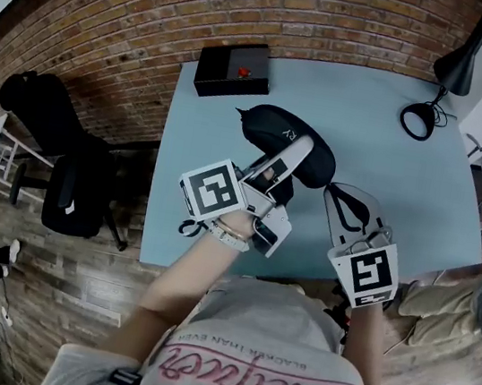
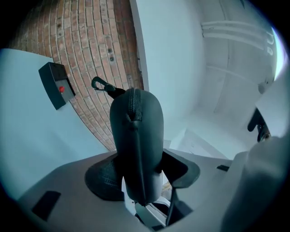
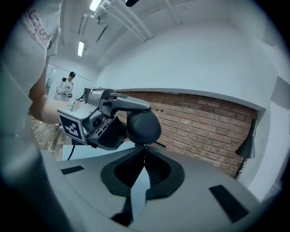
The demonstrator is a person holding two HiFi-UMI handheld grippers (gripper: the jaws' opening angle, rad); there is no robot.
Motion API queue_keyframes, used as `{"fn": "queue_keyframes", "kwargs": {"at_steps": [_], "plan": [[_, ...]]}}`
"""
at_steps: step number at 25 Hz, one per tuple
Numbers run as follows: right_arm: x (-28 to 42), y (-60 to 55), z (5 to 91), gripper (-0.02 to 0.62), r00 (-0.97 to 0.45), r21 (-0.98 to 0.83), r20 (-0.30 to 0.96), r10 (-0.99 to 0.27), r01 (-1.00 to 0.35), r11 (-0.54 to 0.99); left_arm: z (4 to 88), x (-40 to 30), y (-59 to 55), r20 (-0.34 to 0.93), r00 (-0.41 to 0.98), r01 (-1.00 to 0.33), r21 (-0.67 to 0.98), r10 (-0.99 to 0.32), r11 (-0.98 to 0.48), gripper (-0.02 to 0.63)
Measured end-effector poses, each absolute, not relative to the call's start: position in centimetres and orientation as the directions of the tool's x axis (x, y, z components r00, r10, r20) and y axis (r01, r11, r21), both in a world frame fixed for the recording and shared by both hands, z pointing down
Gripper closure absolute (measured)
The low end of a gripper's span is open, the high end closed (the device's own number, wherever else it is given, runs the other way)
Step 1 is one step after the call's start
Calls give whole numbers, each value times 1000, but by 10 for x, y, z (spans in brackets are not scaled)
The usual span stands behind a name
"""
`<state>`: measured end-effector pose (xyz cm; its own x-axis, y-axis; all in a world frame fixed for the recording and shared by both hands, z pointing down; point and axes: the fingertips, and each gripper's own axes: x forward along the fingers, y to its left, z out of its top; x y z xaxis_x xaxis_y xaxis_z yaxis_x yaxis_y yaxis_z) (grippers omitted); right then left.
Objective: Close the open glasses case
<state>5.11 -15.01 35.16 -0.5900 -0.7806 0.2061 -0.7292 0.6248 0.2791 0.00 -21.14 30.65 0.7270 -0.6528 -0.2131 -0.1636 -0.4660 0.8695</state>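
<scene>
**What you wear and carry**

Your T-shirt [image 1: 238,323] is light grey and short-sleeved, with pink script lettering across the chest. A white band [image 1: 232,239] circles your left wrist. Your left gripper [image 1: 295,150] and right gripper [image 1: 347,197] are grey, each bearing a white cube [image 1: 214,189] with black square markers.

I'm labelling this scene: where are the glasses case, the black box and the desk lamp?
glasses case [image 2: 134,111], left gripper view, on its zippered edge.
black box [image 1: 225,62], head view, on its top face.
desk lamp [image 1: 457,67], head view, on its black shade.
</scene>
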Motion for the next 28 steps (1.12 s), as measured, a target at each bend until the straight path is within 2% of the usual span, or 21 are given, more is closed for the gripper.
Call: {"fn": "queue_keyframes", "kwargs": {"at_steps": [4,7,10,15,19,21,22,23,25,28], "plan": [[60,-152,344,577,-564,232,152,-812,-778,584,299,7,-202,-224,786,-192,797,-576,-572,342],[57,-142,325,575,-650,242,44,-759,-730,639,282,13,-188,-272,833,-196,668,-481,-718,333],[46,-120,305,577,-774,187,-47,-632,-628,755,273,14,-182,-323,846,-151,618,-425,-771,234],[28,-88,298,577,-904,122,-88,-419,-427,896,271,14,-179,-410,828,-16,664,-382,-747,195],[20,-74,308,577,-948,84,-32,-317,-318,944,259,16,-169,-551,778,225,693,-302,-685,192],[22,-78,316,577,-941,93,19,-337,-334,938,251,13,-165,-598,757,289,669,-265,-684,193],[25,-82,320,577,-929,102,42,-369,-363,926,250,11,-165,-587,766,270,662,-260,-699,194],[31,-88,323,577,-911,114,61,-409,-401,909,253,10,-166,-558,786,226,660,-267,-717,210],[49,-101,329,577,-864,151,81,-497,-483,863,262,7,-170,-486,822,124,659,-295,-742,329],[70,-118,327,575,-773,218,69,-630,-605,766,274,6,-172,-422,840,53,687,-340,-724,339]]}}
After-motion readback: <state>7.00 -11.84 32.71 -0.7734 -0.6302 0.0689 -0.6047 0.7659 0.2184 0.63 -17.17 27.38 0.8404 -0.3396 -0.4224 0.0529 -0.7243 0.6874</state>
